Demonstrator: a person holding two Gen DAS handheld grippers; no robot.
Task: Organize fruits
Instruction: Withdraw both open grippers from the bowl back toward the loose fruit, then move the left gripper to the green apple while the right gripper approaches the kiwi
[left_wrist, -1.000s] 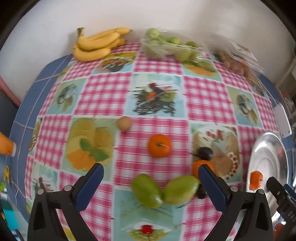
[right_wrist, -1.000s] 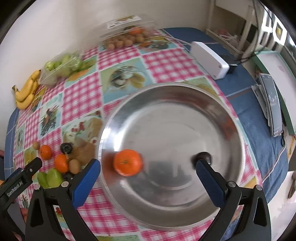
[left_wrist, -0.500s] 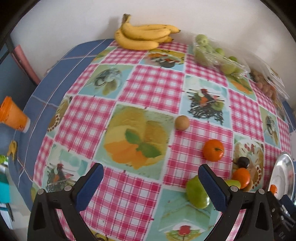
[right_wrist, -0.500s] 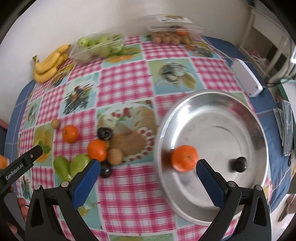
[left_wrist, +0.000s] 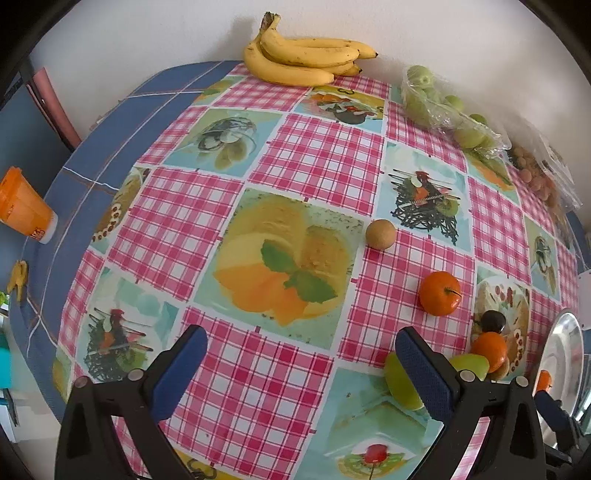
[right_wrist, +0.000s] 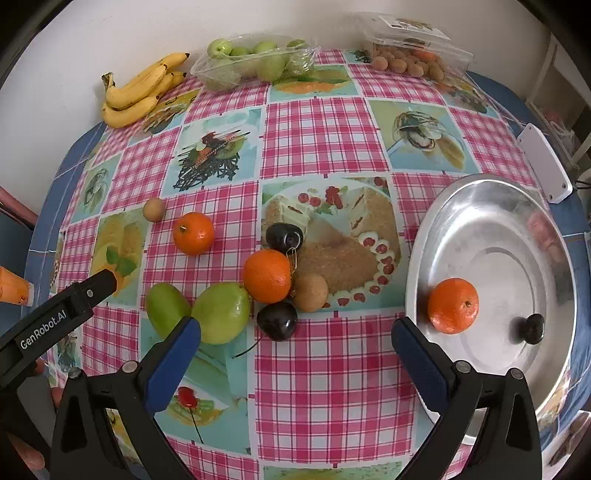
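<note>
Where claws gape: bananas (right_wrist: 142, 94), perhaps longans (right_wrist: 406, 64).

On the tabletop (right_wrist: 314, 369), a metal plate (right_wrist: 517, 221) sits near the right edge, holding a mandarin (right_wrist: 453, 305) at its left side and a cherry (right_wrist: 533, 328) to the right of that. Left of the plate, toward the middle of the tabletop, lies a cluster: an orange (right_wrist: 267, 275) touching a longan (right_wrist: 310, 292) on its right, a cherry behind (right_wrist: 283, 237), another cherry in front (right_wrist: 277, 320), and two pears (right_wrist: 199, 312) side by side on its left. Further left and behind sits another mandarin (right_wrist: 193, 233), with a lone longan (right_wrist: 154, 209) just beyond it. Along the far edge, from left to right: bananas (right_wrist: 138, 94), a bag of fruit (right_wrist: 255, 64), and a punnet (right_wrist: 413, 55). A box (right_wrist: 545, 162) lies behind the plate at the right edge.
</note>
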